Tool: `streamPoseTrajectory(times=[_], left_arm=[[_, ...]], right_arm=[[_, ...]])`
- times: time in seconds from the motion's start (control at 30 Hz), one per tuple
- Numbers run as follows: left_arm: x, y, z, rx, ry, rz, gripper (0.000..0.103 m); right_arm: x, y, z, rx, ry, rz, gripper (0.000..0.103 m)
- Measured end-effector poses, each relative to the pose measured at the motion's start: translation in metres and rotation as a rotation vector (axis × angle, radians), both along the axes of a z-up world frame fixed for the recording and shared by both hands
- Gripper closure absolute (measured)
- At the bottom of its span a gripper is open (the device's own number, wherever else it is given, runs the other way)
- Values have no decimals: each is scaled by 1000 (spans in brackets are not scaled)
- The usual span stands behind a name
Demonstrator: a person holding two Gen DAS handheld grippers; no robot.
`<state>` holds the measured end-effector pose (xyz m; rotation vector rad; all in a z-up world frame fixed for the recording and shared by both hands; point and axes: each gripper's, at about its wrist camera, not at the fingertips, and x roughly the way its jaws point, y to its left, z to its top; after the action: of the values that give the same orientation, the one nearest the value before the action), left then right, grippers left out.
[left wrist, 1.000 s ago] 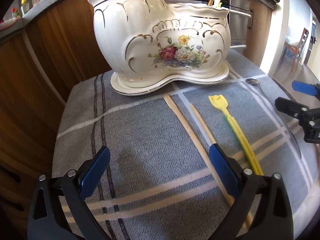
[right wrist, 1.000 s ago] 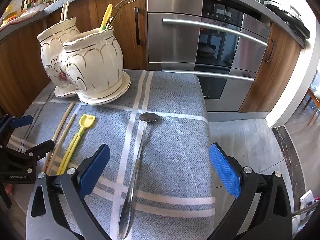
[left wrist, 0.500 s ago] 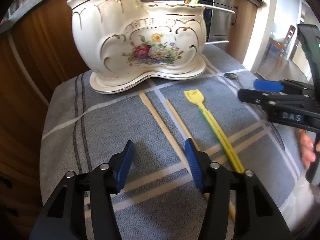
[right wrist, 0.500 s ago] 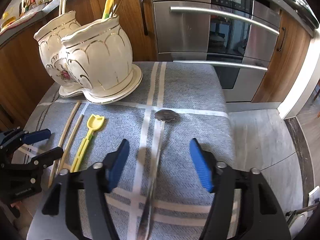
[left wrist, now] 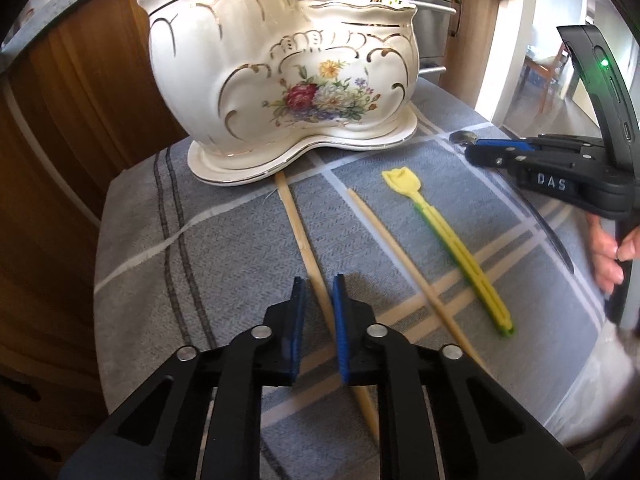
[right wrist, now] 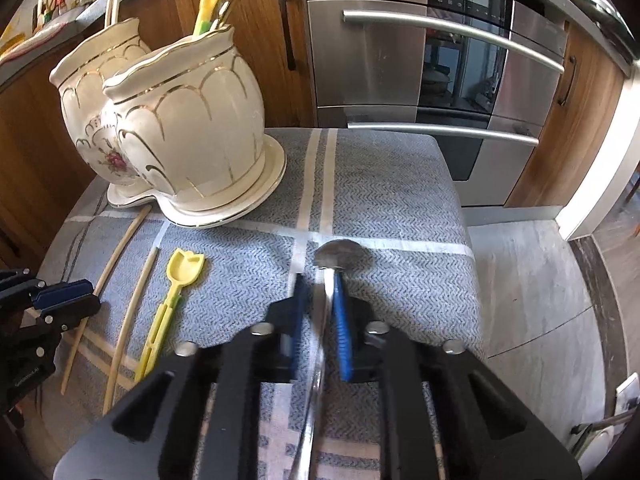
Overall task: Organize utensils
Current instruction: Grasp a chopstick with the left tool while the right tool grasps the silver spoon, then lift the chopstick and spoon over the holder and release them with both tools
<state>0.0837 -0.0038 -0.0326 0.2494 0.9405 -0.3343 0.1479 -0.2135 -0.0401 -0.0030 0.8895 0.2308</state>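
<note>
Plainly, both grippers are closing at once, each onto its own utensil. Left gripper (left wrist: 318,286): jaws nearly together around the outer chopstick (left wrist: 298,232), which runs between the blue pads; contact looks made or very near. Right gripper (right wrist: 320,286): jaws closing on the handle of the metal spoon (right wrist: 339,255), the handle passing between the pads, bowl just ahead on the cloth.

Risks, as judged from here:
- Chopstick is thin, smooth, round. It could roll or pivot in the pads, or slip out on the lift if caught off-centre.
- Spoon handle is polished and narrow, held near the bowl end; the long free tail could swing down once raised.
- Both loads head for the same ceramic holder (left wrist: 280,76). Its openings already carry utensils, so a tilted tip could strike the rim or the items inside.
- The two grippers work near each other over a small cloth (left wrist: 168,240); a collision is possible.

Things: holder is cream, gilt-trimmed, floral, two joined pots on a shaped base, at the far edge of the grey chevron cloth. Second chopstick (left wrist: 396,252) and yellow plastic pick (left wrist: 448,236) lie flat between the grippers, untouched, roughly parallel.
</note>
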Motion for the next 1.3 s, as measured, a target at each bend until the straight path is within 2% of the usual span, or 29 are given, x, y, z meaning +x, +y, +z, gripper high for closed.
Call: streamPoseTrajectory(times=[0.1,0.3,0.5,0.7,1.0,1.13,1.3], left_arm=[[-1,3,0,7,-1,-2,94],[-2,4,-1,-1,-9,-17,96],[-14,-3,11,-26,-54,-61,96],[-26,-13,25,-29,-93,-114,96],[-40,-24,36,2,-115,-189,96],[-44,-23,44,-22,-141,-193,96],[-44,-10,65,-114,-206,-175,96]], right_arm=[[0,-6,-1,27,4,-3,99],[-13,-10,2,58,-25,3,100],[-39,-15,23,104,-117,22,100],[-60,-17,46,106,-215,37,100],[-73,-21,61,110,-280,40,101],[-78,-21,68,112,-312,40,101],[-83,-20,82,126,-358,44,101]])
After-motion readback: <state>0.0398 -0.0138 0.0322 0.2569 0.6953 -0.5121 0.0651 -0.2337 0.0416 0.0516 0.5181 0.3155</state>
